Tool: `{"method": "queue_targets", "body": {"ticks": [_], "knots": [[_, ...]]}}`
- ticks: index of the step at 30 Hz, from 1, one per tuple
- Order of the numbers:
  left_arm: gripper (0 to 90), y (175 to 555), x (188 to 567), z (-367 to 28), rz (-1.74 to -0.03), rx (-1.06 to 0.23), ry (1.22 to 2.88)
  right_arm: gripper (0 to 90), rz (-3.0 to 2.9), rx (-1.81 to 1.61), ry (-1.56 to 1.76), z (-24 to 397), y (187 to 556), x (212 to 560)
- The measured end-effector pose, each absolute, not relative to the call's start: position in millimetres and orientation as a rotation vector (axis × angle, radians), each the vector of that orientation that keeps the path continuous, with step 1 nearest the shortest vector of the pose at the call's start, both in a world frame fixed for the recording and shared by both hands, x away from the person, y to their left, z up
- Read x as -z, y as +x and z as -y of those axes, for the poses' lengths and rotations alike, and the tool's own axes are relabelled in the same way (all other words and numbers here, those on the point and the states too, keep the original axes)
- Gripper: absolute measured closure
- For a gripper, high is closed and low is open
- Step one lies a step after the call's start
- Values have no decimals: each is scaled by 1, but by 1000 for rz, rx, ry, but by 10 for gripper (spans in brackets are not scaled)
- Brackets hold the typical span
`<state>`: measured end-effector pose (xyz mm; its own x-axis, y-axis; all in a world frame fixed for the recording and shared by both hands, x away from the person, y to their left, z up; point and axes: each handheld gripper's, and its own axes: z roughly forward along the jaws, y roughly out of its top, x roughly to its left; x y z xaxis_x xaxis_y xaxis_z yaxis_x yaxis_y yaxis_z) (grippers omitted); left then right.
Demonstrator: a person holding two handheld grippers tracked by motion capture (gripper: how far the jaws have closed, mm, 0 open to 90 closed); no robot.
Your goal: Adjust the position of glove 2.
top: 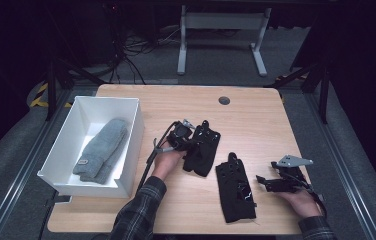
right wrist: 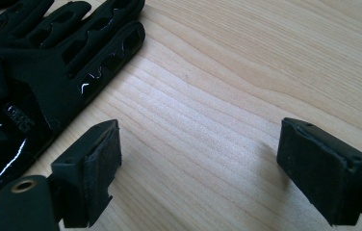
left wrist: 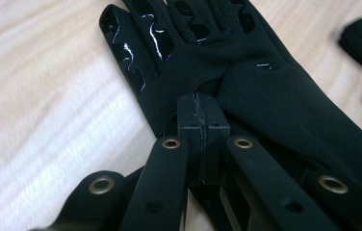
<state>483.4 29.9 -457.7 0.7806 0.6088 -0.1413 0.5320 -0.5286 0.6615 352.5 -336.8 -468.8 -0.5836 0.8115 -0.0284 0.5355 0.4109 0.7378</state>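
Note:
Two black gloves with glossy grip patterns lie on the wooden table [top: 256, 120]. My left gripper [top: 193, 140] rests low on the left-hand black glove [top: 203, 150], at mid table. In the left gripper view its jaws [left wrist: 202, 103] stand pressed together, and the cloth of this glove [left wrist: 275, 106] creases toward their tips, as if pinched near the palm. The second black glove [top: 234, 187] lies flat nearer the front edge. My right gripper [top: 262, 180] sits just right of it, open over bare wood [right wrist: 200, 154], with that glove [right wrist: 39, 72] off to its left.
A white box [top: 133, 140] stands at the table's left edge with a grey knitted glove [top: 101, 150] lying inside. A round cable hole [top: 224, 100] sits near the far edge. Bare wood stretches across the far and right parts of the table.

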Motion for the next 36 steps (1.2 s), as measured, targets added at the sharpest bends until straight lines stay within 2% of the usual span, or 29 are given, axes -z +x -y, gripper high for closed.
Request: {"method": "queue_targets", "body": {"ticks": [36], "knots": [[899,380,456,-69,-706,-10,2344,158,-2287,-989,1158,337,352,469]]}}
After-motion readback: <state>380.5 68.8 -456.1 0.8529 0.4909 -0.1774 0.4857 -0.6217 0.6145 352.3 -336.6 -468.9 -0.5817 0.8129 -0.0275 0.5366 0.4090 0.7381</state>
